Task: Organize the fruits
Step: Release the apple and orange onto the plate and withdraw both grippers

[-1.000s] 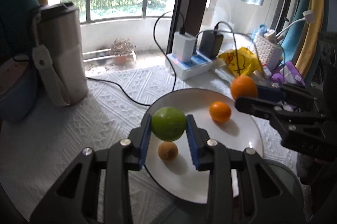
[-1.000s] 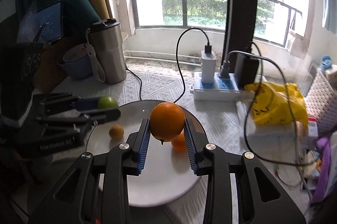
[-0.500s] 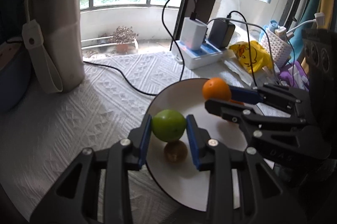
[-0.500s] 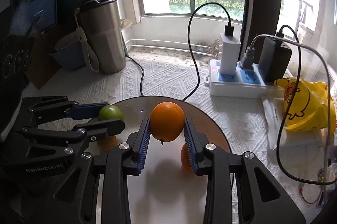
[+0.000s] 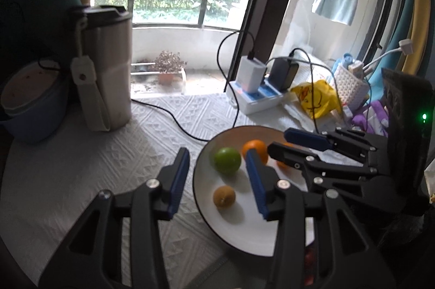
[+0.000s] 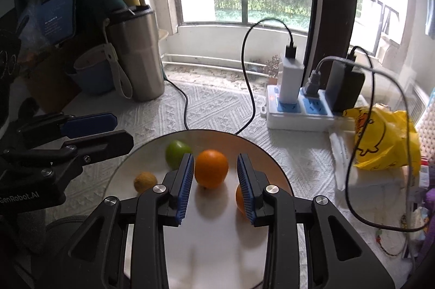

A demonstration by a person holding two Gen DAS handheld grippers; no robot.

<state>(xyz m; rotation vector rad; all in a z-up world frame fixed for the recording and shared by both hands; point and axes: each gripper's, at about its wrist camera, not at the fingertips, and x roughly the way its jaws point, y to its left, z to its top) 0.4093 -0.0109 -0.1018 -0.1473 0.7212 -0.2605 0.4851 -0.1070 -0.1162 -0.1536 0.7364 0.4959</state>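
Note:
A white plate (image 5: 244,223) (image 6: 212,234) holds a green fruit (image 5: 227,160) (image 6: 175,154), a small brown fruit (image 5: 223,196) (image 6: 145,181), a large orange (image 6: 212,172) (image 5: 255,149) and a smaller orange (image 6: 239,200) half hidden by a finger. My left gripper (image 5: 217,153) (image 6: 122,130) hangs over the plate's left rim. Its jaws are opening, and the green fruit lies free just beyond the tips. My right gripper (image 6: 215,156) (image 5: 277,140) frames the large orange, which rests on the plate with a gap to the right pad.
A steel tumbler (image 5: 106,71) with a strap and a blue bowl (image 5: 30,104) stand at the back left. A power strip (image 6: 299,115) with chargers and black cables, a yellow bag (image 6: 380,142) and a white basket (image 5: 348,85) crowd the back right.
The left gripper let go of the green fruit, which now lies on the plate, and drew back. The right gripper brought the large orange down onto the plate, where it sits loose.

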